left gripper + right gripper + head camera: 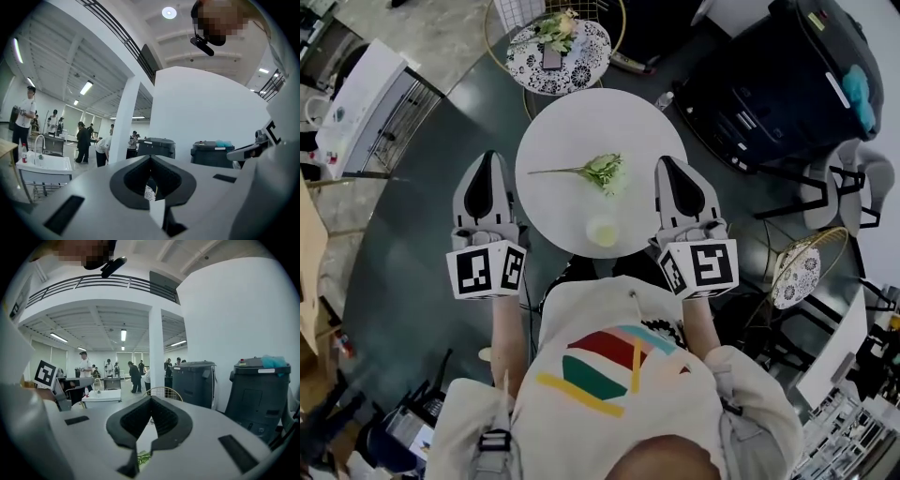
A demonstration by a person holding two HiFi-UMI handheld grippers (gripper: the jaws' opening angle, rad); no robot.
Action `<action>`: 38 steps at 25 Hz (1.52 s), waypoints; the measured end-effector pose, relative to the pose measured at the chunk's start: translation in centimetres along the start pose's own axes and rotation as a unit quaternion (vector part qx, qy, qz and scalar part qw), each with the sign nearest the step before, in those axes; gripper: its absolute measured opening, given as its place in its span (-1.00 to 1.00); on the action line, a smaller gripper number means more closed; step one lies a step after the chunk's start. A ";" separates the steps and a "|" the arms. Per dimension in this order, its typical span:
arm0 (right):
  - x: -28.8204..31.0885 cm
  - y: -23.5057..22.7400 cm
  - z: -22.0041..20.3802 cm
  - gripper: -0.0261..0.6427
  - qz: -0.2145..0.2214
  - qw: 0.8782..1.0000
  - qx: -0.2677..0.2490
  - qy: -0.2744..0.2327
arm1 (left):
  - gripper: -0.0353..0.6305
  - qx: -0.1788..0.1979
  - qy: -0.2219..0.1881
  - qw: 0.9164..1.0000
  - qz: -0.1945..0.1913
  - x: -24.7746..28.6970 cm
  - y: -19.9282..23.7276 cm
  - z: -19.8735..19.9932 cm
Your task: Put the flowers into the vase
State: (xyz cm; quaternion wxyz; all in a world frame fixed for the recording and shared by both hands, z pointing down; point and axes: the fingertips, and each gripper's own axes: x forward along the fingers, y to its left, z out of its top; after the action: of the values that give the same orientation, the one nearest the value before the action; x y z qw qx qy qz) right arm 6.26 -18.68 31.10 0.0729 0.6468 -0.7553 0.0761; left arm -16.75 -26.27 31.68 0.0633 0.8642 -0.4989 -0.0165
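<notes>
A single flower with a pale green head and a long stem lies flat on the round white table, its stem pointing left. A small pale vase stands near the table's front edge. My left gripper hovers just off the table's left rim, shut and empty; in the left gripper view its jaws meet at the tip. My right gripper hangs over the table's right rim, also shut with nothing in it. A bit of green foliage shows under its jaws.
A second round table with a patterned top and a bunch of flowers stands behind. Dark bins stand at the back right, a gold-framed side table at the right, a white cart at the left. People stand far off.
</notes>
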 end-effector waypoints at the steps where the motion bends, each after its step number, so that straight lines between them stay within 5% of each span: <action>1: 0.2 -0.2 0.0 -0.90 0.001 1.000 0.002 0.000 | -0.88 0.004 0.003 1.000 -0.001 0.1 -0.1 -0.1; 12: 2.5 -3.0 -0.2 -0.90 0.015 1.000 -0.009 0.005 | -0.88 0.067 0.007 0.997 -0.040 3.8 -2.9 -1.2; 17: 2.1 -5.1 -2.3 -0.90 -0.005 0.999 0.009 0.032 | -0.83 0.085 -0.017 0.989 -0.119 6.0 -6.3 -1.5; 19: 1.8 -5.8 -2.9 -0.89 -0.011 0.999 0.010 0.043 | 0.03 0.069 -0.017 0.978 -0.195 7.0 -8.4 -2.3; 21: 1.4 -6.7 -3.6 -0.89 -0.020 0.998 0.012 0.051 | 0.16 0.084 0.002 0.964 -0.250 8.1 -10.0 -4.1; 24: 0.6 -7.9 -4.6 -0.90 -0.038 0.997 0.019 0.062 | 0.32 0.144 0.082 0.936 -0.310 9.6 -11.2 -9.7; 28: -0.5 -9.1 -5.8 -0.90 -0.058 0.995 0.022 0.079 | 0.64 0.214 0.175 0.879 -0.389 10.3 -12.9 -16.7; 33: -1.4 -10.2 -7.5 -0.90 -0.073 0.992 0.031 0.097 | 0.65 0.248 0.279 0.802 -0.465 7.7 -13.3 -25.5; 38: -2.1 -10.4 -8.8 -0.90 -0.085 0.989 0.037 0.112 | 0.65 0.264 0.338 0.752 -0.501 6.2 -13.5 -30.7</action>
State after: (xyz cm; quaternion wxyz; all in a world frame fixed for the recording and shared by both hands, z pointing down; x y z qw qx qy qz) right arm 16.93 -16.37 39.51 0.1396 0.6984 -0.6812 0.1694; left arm 0.79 -22.13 60.69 -0.0207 0.9219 0.0751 0.3795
